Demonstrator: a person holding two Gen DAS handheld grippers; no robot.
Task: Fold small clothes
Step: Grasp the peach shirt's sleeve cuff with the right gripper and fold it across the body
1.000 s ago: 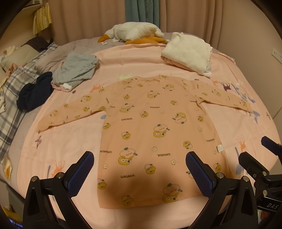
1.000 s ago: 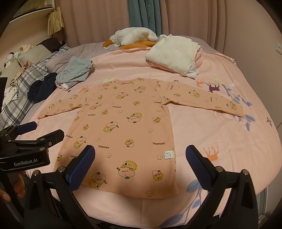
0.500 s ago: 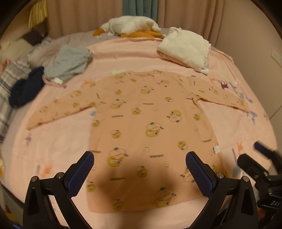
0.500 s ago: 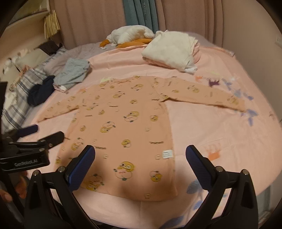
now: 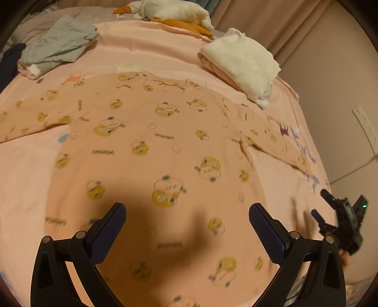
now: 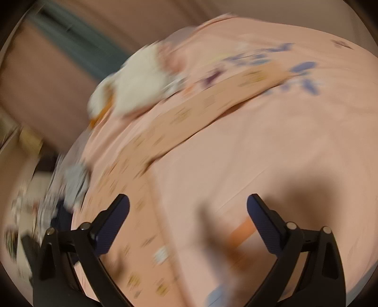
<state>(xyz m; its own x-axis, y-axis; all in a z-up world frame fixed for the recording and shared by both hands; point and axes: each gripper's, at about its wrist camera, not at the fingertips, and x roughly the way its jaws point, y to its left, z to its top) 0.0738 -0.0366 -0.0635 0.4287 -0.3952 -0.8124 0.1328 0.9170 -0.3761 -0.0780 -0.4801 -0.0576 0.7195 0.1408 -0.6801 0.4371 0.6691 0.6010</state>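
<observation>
A peach long-sleeved child's top [image 5: 165, 146] with yellow cartoon prints lies flat on the pink bed sheet [image 5: 151, 54], both sleeves spread out. My left gripper [image 5: 186, 226] is open and empty, low over the top's lower body. My right gripper [image 6: 187, 217] is open and empty, tilted over the sheet just right of the top's side edge [image 6: 141, 212]; that view is blurred. The top's right sleeve [image 6: 212, 104] runs across above it. The right gripper also shows in the left wrist view [image 5: 340, 219] at the right edge.
A folded white garment on a pink one [image 5: 241, 63] lies at the back right. A grey garment [image 5: 56, 44] and a dark one [image 5: 9, 61] lie at the back left. A white and orange plush [image 5: 170, 11] lies at the back. A wall [image 5: 342, 70] stands on the right.
Both grippers have moved forward and lower over the bed. The right gripper has swung and tilted toward the top's right side. Both stay open. The top has not moved.
</observation>
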